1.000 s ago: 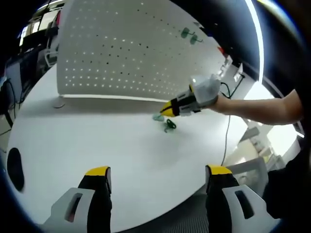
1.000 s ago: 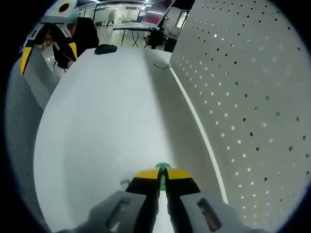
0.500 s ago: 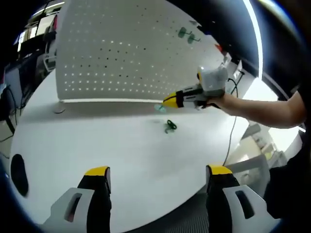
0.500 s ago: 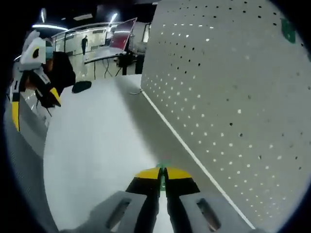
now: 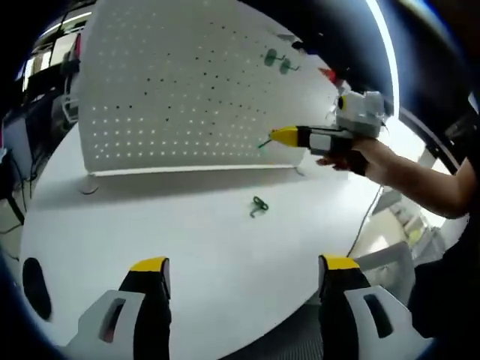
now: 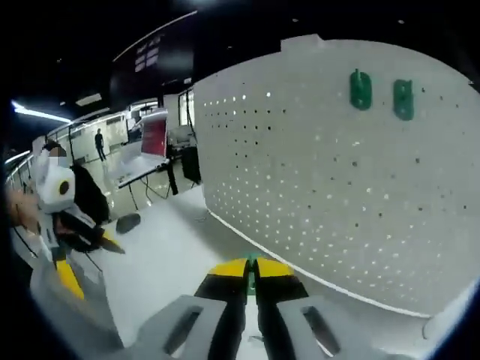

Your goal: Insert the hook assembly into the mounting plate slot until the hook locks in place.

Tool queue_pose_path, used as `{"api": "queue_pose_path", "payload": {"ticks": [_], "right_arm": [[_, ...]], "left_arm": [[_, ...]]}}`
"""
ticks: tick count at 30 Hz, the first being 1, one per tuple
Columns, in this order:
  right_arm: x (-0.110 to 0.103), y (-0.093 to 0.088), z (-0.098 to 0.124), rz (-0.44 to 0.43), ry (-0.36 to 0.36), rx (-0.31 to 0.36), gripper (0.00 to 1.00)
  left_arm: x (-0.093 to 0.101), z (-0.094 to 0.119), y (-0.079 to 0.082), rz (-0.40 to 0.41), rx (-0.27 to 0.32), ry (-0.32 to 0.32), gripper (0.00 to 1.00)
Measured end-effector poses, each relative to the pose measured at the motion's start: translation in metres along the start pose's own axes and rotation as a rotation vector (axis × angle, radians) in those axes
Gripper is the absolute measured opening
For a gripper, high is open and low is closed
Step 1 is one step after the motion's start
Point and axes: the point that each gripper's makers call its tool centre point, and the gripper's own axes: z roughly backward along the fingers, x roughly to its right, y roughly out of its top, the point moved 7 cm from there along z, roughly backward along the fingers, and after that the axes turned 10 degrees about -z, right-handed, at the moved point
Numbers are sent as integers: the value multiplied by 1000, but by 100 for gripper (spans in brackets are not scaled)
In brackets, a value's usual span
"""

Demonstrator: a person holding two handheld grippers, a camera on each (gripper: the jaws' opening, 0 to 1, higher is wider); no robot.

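The white pegboard mounting plate (image 5: pixel 187 82) stands upright at the back of the white table (image 5: pixel 187 247). Two green hooks (image 5: pixel 276 60) hang near its top right, seen also as two green hooks (image 6: pixel 381 94) in the right gripper view. A loose green hook (image 5: pixel 259 206) lies on the table before the plate. My right gripper (image 5: pixel 271 138) is in the air close to the plate, shut on a small green hook (image 6: pixel 251 260) that peeks out between its yellow tips (image 6: pixel 252 270). My left gripper (image 5: pixel 244 266) hovers low over the table's near edge, open, nothing between its fingers.
A black oval object (image 5: pixel 36 277) lies at the table's left edge. A person's arm (image 5: pixel 420 180) reaches in from the right. A cable (image 5: pixel 364 221) hangs off the table's right side. Desks and a monitor (image 6: pixel 154 139) stand in the room beyond the plate.
My right gripper has lifted off the table with a green hook and risen toward the plate, tilting upward. The second hook stays on the table. The left gripper has barely moved.
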Motion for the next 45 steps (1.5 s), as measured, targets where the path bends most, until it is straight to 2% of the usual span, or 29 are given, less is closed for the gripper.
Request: {"api": "queue_pose_path", "payload": {"ticks": [3,7,9,13,14,15,21,24,29,31,33,37,40,42,43,44,45], "right_arm": [[-13,-4,12,-88,16,36,0],[-21,-8,23,-149,23,58,0],[-26,-8,28,-220,25,91,0],[-38,-11,34,-234,48,107,0],[-43,-13,35,-284,58,108,0],[-46,-14,36,-296,63,116,0],[-73,-21,41,-366,97,146,0],[-86,-22,39,-375,129,135,0],[-95,-19,36,-403,152,149,0],[-101,-17,35,-395,164,154,0],[-108,-16,34,-392,175,156,0],[-120,-16,32,-376,191,160,0],[-127,-14,32,-372,202,166,0],[-131,-13,32,-349,205,176,0],[-133,-12,31,-284,211,178,0],[-134,-12,31,-258,203,183,0],[-137,-13,31,-276,207,179,0]], "left_arm": [[3,-1,9,-20,8,-8,81],[4,-4,19,-28,29,-20,79],[7,-6,25,-2,57,-40,77],[11,-9,35,39,96,-66,74],[13,-11,38,73,110,-80,73],[13,-11,40,88,116,-87,72],[16,-14,47,99,140,-93,65],[19,-14,48,92,147,-103,62],[22,-12,51,102,157,-110,56],[22,-11,51,137,166,-114,54],[19,-9,52,202,200,-111,50],[15,-4,52,234,220,-104,41],[14,-2,52,229,218,-88,42],[13,0,52,226,220,-86,38],[14,0,52,228,223,-88,36],[14,1,52,238,227,-97,33],[15,1,52,246,227,-105,31]]}}
